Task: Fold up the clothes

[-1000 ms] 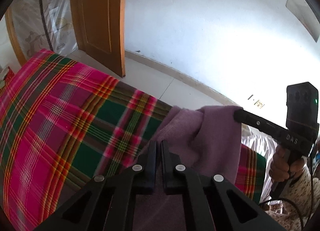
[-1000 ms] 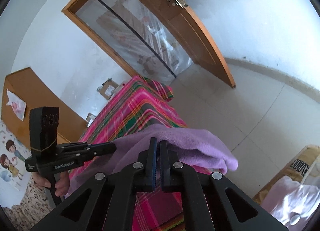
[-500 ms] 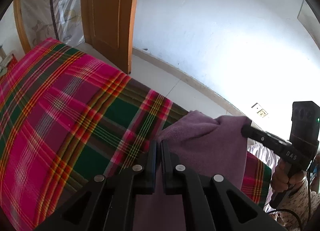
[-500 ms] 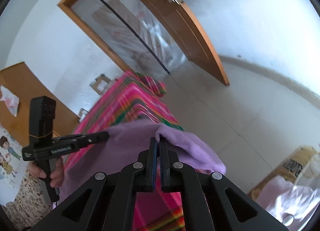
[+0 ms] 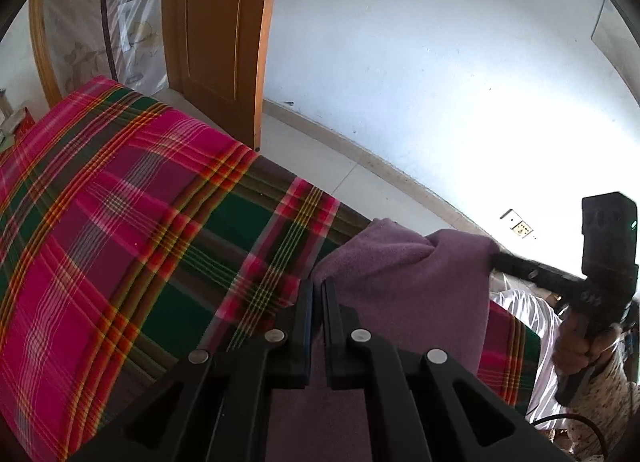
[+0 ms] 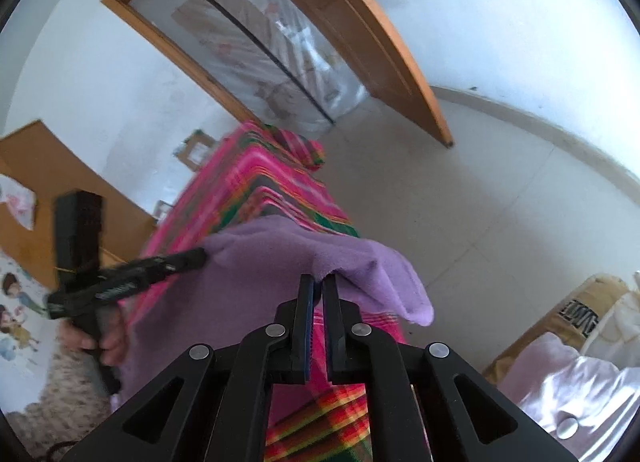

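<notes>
Lowered toward the plaid bed (image 5: 120, 222), the purple garment (image 5: 420, 286) hangs between both grippers; left gripper (image 5: 316, 290) pinches its edge, right gripper (image 6: 318, 282) has just been opening, cloth between. Next, lay it flat.

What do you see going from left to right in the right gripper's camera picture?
Left gripper → purple cloth → wooden door → shiny white fabric.

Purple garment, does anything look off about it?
Yes. The purple garment hangs unevenly: a loose flap droops beyond the right tool, whose jaws have just been opening with its edge between them.
</notes>
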The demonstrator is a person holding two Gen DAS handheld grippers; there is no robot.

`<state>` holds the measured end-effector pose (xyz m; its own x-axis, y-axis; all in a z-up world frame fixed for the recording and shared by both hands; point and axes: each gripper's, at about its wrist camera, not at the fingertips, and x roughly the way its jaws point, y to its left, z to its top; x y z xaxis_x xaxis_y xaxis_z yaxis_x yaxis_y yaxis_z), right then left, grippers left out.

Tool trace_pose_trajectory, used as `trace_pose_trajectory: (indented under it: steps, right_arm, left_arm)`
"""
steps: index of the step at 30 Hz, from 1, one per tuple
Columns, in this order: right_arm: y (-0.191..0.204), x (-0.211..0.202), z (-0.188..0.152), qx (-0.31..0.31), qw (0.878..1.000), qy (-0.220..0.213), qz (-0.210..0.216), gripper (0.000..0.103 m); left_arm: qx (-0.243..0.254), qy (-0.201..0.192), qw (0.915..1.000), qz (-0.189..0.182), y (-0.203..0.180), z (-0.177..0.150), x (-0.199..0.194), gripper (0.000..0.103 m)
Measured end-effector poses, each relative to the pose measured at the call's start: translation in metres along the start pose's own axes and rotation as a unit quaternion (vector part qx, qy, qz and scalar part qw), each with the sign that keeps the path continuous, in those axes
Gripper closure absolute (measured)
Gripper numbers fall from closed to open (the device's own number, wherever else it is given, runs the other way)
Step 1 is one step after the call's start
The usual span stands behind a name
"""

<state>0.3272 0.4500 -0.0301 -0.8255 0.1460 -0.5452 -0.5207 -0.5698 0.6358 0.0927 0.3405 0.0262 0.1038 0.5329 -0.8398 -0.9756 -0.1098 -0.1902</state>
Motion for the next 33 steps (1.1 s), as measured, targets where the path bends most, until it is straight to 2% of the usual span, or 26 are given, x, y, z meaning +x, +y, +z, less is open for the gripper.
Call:
trace_pose_trajectory:
  steps: [3,5,13,17,21,25,29,33]
  right_arm:
    - [0.002,-0.011,0.012,-0.005,1.000,-0.030,0.002,0.086]
    - [0.004,-0.012,0.022,-0.003,0.999,-0.038,-0.001,0.069]
    - [0.013,0.047,0.050,-0.021,0.998,0.055,-0.007,0.065]
    - [0.016,0.072,0.052,-0.024,0.994,0.105,0.002,0.065]
    - [0.021,0.085,0.052,-0.038,0.992,0.123,0.004,0.066]
    - [0.016,0.092,0.047,-0.022,0.990,0.138,0.022,0.076]
    - [0.023,0.084,0.048,-0.046,0.993,0.107,0.013,0.091]
    - [0.032,0.073,0.051,-0.079,0.995,0.063,-0.008,0.095]
  left_arm:
    - [-0.004,0.000,1.0000,-0.002,0.000,0.001,0.000,0.098]
    - [-0.004,0.000,1.0000,-0.002,-0.001,0.002,0.005,0.098]
    - [-0.011,0.002,0.9999,-0.005,0.000,0.003,0.006,0.098]
    - [-0.014,0.002,0.9999,-0.008,0.001,0.003,0.006,0.098]
    - [-0.015,0.003,0.9999,-0.008,0.002,0.004,0.008,0.098]
    - [-0.017,0.003,0.9998,-0.009,0.003,0.006,0.010,0.098]
    - [-0.019,0.004,0.9998,-0.010,0.001,0.010,0.014,0.098]
    - [-0.019,0.004,0.9998,-0.009,-0.001,0.012,0.015,0.098]
